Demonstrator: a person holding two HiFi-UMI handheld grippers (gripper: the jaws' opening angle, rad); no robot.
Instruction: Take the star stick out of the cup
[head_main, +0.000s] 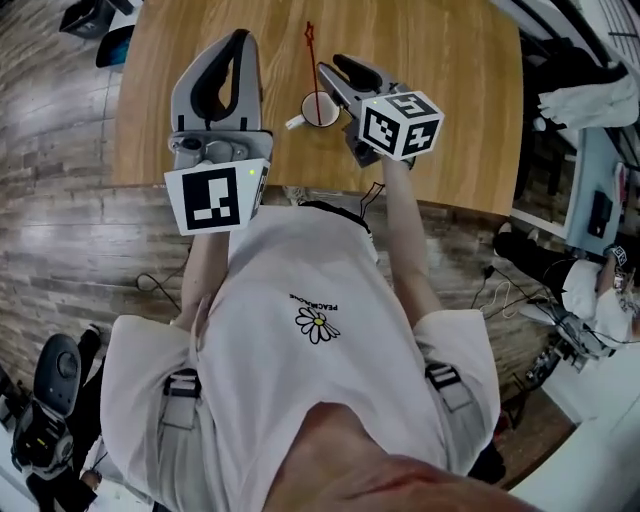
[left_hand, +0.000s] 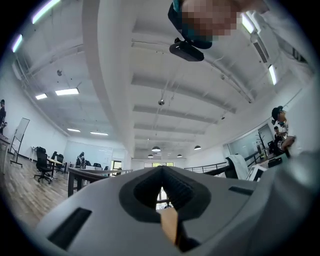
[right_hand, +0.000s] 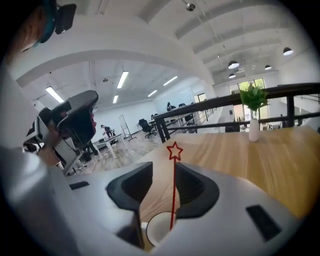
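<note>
Red star stick (right_hand: 174, 190) stands between the spread right claw (right_hand: 164, 169), cup (right_hand: 157, 228) half hidden; left claw (left_hand: 161, 171) pressed together

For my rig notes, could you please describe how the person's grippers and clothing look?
Both the left gripper and right gripper are grey shells with black ribbed pads. Each carries a white cube with black square markers. The person wears a white short-sleeved T-shirt with a daisy print.

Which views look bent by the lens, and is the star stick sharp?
Both gripper views bow straight lines and go black at the corners. Right gripper view: star stick sharp, cup at its foot softer. Head view: floor planks curve near the edges.
</note>
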